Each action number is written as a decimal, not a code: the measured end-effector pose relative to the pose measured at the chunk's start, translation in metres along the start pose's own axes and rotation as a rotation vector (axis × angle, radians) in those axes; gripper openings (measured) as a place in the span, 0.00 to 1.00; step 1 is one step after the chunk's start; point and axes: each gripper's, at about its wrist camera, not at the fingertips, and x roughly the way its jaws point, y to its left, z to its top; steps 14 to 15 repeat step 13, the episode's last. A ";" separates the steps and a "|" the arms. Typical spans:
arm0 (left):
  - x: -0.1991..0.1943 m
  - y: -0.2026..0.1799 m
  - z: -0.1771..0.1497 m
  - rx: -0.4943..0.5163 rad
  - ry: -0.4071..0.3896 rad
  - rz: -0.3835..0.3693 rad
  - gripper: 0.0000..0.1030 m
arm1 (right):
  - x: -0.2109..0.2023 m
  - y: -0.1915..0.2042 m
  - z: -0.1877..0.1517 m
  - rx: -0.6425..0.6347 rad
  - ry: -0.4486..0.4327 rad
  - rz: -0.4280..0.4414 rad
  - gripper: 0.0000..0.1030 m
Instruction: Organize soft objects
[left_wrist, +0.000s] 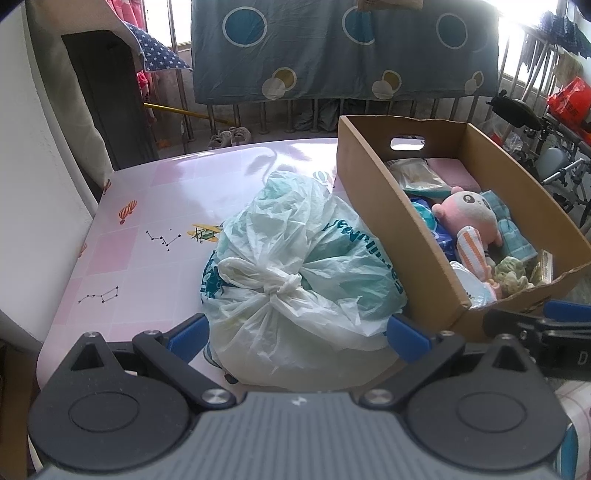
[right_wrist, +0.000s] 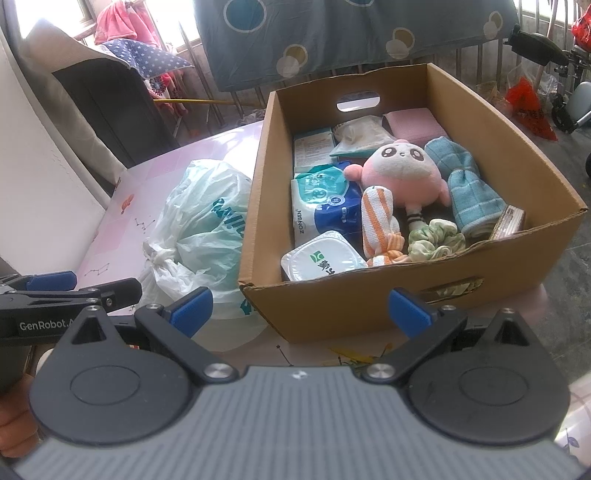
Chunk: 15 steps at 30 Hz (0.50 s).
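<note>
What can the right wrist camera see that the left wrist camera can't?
Only the right wrist view shows the white lidded tub and the whole blue wipes pack inside the cardboard box; the box wall hides most of these from the left.

Only the left wrist view shows the little airplane picture on the pink table.

Both show the knotted plastic bag, the pink plush toy, the striped cloth, the green scrunchie and the blue towel. Each hand-held gripper, left and right, is open and empty.
</note>
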 end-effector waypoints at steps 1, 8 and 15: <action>0.000 0.000 0.000 0.000 -0.001 0.001 1.00 | 0.000 0.000 0.000 0.000 0.000 -0.001 0.99; 0.000 0.000 0.000 -0.001 0.000 0.000 1.00 | 0.000 0.001 0.001 -0.004 0.000 0.000 0.99; 0.000 0.000 0.000 -0.002 -0.001 0.000 1.00 | 0.000 0.000 0.001 -0.005 -0.001 0.001 0.99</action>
